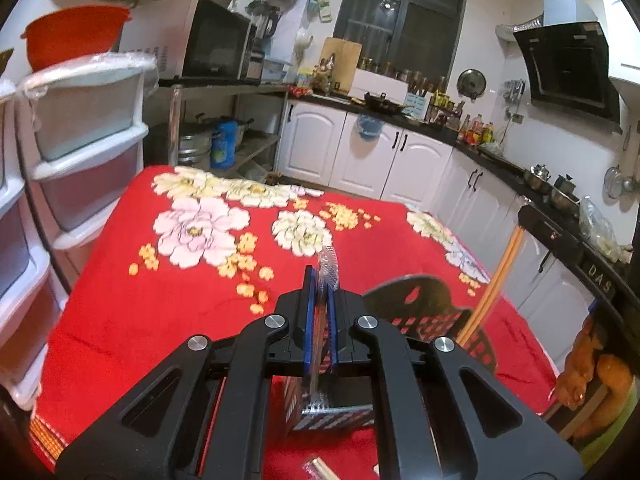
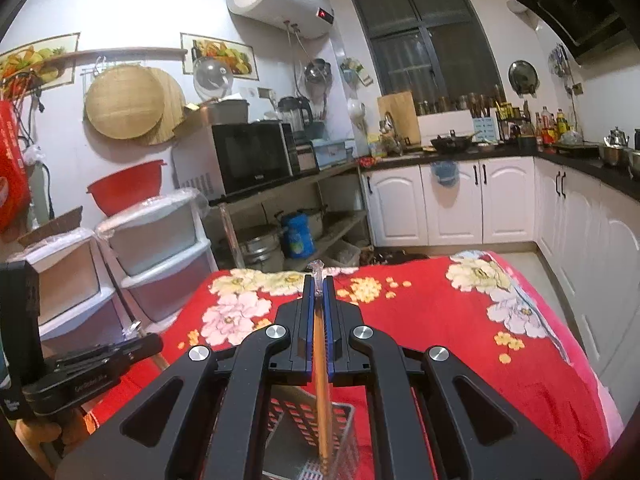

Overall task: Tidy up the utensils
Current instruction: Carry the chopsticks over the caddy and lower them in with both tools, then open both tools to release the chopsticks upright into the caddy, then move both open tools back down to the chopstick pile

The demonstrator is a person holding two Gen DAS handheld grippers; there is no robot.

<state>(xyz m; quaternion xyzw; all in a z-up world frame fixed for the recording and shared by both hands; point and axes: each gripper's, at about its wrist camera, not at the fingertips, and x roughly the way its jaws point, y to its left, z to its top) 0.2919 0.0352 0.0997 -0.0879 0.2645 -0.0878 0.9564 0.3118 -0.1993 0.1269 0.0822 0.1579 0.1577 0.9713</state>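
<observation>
the left gripper [image 1: 322, 280] is clamped tight on a clear-wrapped utensil [image 1: 329, 264] whose plastic tip sticks out past the blue pads, its lower end reaching down toward the black perforated utensil holder [image 1: 332, 414] that stands on the red floral tablecloth [image 1: 160, 312] directly under the jaws. the right gripper [image 2: 319, 286] is likewise closed – on a pair of wooden chopsticks [image 2: 322, 392] in a clear sleeve, held between the blue pads and running down so that the lower ends sit inside the holder [image 2: 304, 420], against its slotted back wall. in the left wrist view those same chopsticks [image 1: 496, 280] show as a slanted orange pair to the right, their lower part passing behind the holder's curved black back [image 1: 408, 296], with the other gripper's black body at the right edge above them. another wrapped utensil [image 1: 318, 468] lies on the cloth at the bottom edge of that view. a stack of white plastic drawers [image 1: 80, 128] stands just beside the table's left side – a red bowl [image 1: 76, 34] sits on top of it.
</observation>
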